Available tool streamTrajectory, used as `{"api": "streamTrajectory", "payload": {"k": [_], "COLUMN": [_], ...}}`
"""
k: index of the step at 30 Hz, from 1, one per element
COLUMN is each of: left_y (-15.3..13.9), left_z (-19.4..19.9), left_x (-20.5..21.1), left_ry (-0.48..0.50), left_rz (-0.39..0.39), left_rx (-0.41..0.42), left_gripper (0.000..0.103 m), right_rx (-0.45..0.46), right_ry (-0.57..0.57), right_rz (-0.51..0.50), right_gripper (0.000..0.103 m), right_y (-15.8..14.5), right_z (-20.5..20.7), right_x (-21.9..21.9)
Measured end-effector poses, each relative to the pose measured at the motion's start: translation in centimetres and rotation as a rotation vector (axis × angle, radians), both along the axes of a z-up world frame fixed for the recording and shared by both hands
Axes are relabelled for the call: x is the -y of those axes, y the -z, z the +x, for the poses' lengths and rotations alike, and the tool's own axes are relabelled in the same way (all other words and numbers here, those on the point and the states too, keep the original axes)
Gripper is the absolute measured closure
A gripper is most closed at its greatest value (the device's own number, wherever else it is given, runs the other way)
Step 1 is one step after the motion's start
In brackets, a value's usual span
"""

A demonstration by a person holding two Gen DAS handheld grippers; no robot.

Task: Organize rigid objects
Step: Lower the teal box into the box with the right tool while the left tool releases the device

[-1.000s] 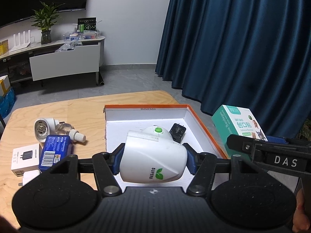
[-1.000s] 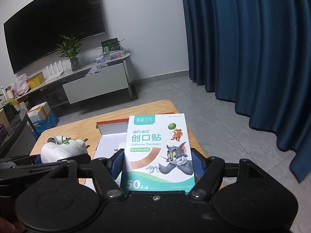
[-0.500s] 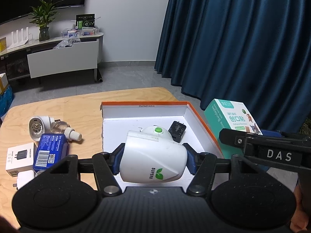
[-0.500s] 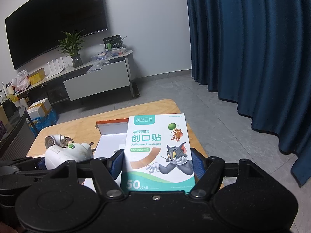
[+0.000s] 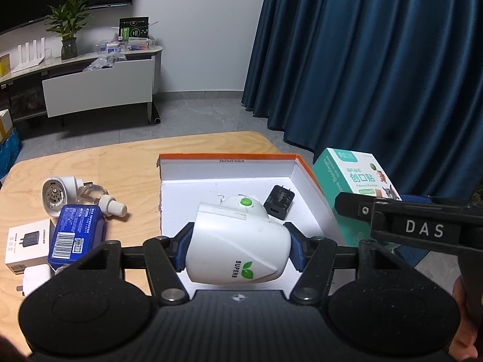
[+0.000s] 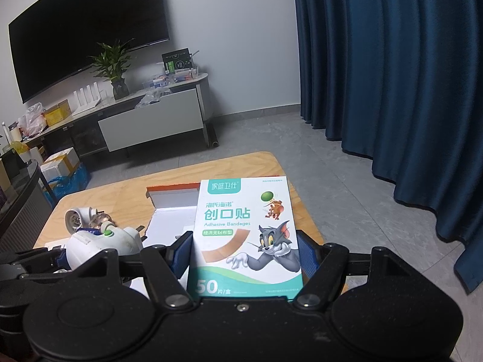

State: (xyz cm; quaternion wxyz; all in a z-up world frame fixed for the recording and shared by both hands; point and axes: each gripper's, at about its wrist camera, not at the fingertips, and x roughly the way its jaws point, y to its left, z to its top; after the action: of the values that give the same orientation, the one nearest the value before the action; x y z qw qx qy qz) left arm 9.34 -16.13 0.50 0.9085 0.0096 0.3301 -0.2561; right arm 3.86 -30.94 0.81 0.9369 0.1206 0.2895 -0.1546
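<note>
Left gripper point(image 5: 238, 252): clamped on white SUPERB device point(image 5: 237, 247), above open orange-rimmed box point(image 5: 229, 158) | Right gripper point(image 6: 246, 256): pinching upright bandage box point(image 6: 246, 235), beside box's right wall | Inside box: black charger point(image 5: 279, 202) | Wooden table point(image 5: 129, 163): blue pack point(image 5: 77, 235), white carton point(image 5: 27, 244)

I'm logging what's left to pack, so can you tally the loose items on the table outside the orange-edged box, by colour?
White: 3 - round plug-in device, charger box, small plug
Blue: 1 - blue box
Clear: 1 - small bottle
Total: 5
</note>
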Motion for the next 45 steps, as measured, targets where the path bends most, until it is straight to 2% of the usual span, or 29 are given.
{"api": "streamTrajectory", "payload": {"k": [19, 22, 23, 26, 35, 38, 39, 40, 45], "left_y": [1.0, 1.1, 1.1, 1.2, 2.2, 2.3, 2.1, 1.9, 0.9], "left_z": [0.5, 0.6, 0.6, 0.6, 1.4, 1.7, 1.5, 1.4, 0.8], "left_x": [0.6, 0.7, 0.8, 1.0, 2.7, 2.7, 2.6, 2.5, 1.8], "left_ry": [0.011, 0.009, 0.010, 0.019, 0.051, 0.068, 0.069, 0.070, 0.050], "left_rz": [0.019, 0.022, 0.023, 0.027, 0.038, 0.006, -0.001, -0.001, -0.007], "left_rx": [-0.029, -0.036, -0.037, -0.036, -0.069, -0.102, -0.097, -0.091, -0.064], "left_gripper": [0.041, 0.041, 0.041, 0.041, 0.041, 0.041, 0.039, 0.033, 0.032], "right_rx": [-0.074, -0.020, 0.006, 0.044, 0.064, 0.067, 0.069, 0.070, 0.073], "right_ry": [-0.019, -0.024, -0.017, 0.011, 0.037, 0.035, 0.032, 0.028, 0.019], "right_rz": [0.033, 0.020, 0.018, 0.034, 0.033, 0.026, 0.026, 0.024, 0.018], "right_gripper": [0.019, 0.018, 0.015, 0.014, 0.014, 0.014, 0.014, 0.014, 0.014], "right_y": [1.9, 2.0, 1.9, 1.5, -0.1, -0.5, -0.6, -0.8, -1.1], "right_z": [5.2, 5.7, 5.6, 4.9, 1.9, 1.3, 1.2, 1.0, 0.7], "right_x": [2.4, 2.8, 3.0, 3.5, 3.9, 3.6, 3.5, 3.4, 2.5]}}
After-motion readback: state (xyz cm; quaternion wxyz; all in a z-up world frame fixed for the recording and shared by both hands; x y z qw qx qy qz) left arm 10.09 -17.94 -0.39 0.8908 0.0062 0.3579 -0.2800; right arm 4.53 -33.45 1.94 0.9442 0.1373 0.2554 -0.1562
